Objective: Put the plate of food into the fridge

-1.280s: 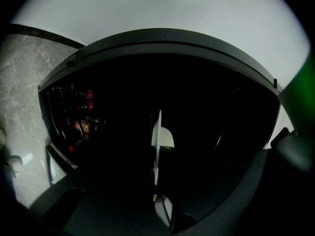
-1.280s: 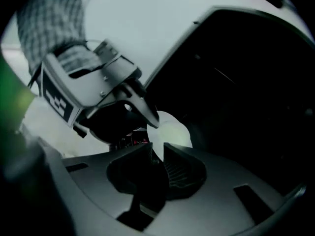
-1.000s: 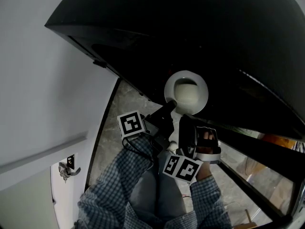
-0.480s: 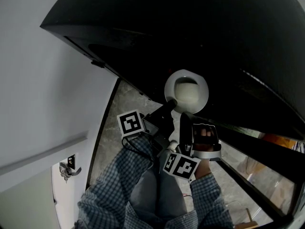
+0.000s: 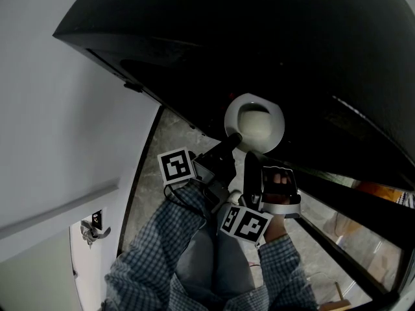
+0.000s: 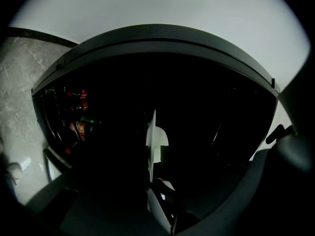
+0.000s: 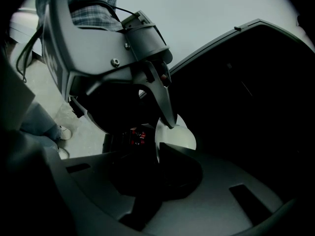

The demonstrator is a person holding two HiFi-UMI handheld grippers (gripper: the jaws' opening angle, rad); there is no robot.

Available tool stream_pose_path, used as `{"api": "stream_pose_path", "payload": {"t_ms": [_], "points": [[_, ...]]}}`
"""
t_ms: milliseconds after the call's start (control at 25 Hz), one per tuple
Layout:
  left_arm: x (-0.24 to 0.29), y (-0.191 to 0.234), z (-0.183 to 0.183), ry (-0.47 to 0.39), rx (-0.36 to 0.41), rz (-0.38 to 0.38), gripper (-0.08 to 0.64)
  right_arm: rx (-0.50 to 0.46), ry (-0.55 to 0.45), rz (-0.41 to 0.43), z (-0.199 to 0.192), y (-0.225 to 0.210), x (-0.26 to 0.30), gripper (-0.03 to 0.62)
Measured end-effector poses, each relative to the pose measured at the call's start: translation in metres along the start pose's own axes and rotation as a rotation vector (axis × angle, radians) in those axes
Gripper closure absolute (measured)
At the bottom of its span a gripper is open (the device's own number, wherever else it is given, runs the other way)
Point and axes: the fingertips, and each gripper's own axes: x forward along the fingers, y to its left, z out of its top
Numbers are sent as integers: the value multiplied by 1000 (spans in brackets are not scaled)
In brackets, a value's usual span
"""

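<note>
1. A round white plate (image 5: 278, 118) with something pale on it is held up against the dark inside of the open black fridge (image 5: 272, 37), above the grey marbled floor (image 5: 159, 144).
2. The left hand-held gripper (image 5: 231, 140) is clamped on the plate's near-left rim.
3. The right hand-held gripper (image 5: 249, 161) is just beside the left one. It pinches the near rim, and the plate sits edge-on between its jaws.
4. Red-capped bottles (image 6: 78, 95) stand in the fridge at the left.

Plain pale grey wall (image 5: 58, 109) fills the left of the frame. Marbled grey floor (image 5: 144, 193) shows at lower centre. A white door (image 5: 87, 264) with 1 metal handle (image 5: 91, 230) sits lower left.
</note>
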Motion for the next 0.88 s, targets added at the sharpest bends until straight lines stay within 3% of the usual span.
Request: {"api": "stream_pose_path", "payload": {"t_ms": [400,600,880], "points": [[-8,1,-4,7,-2,10,476,16,3,-7,-1,-4,4,558],[-28,6,9,-63,-40,4,476,19,7,-14,-1,-8,8,558],[-48,0,10,-83,6,-3,480,23,9,-32,-1,-15,14,558]]}}
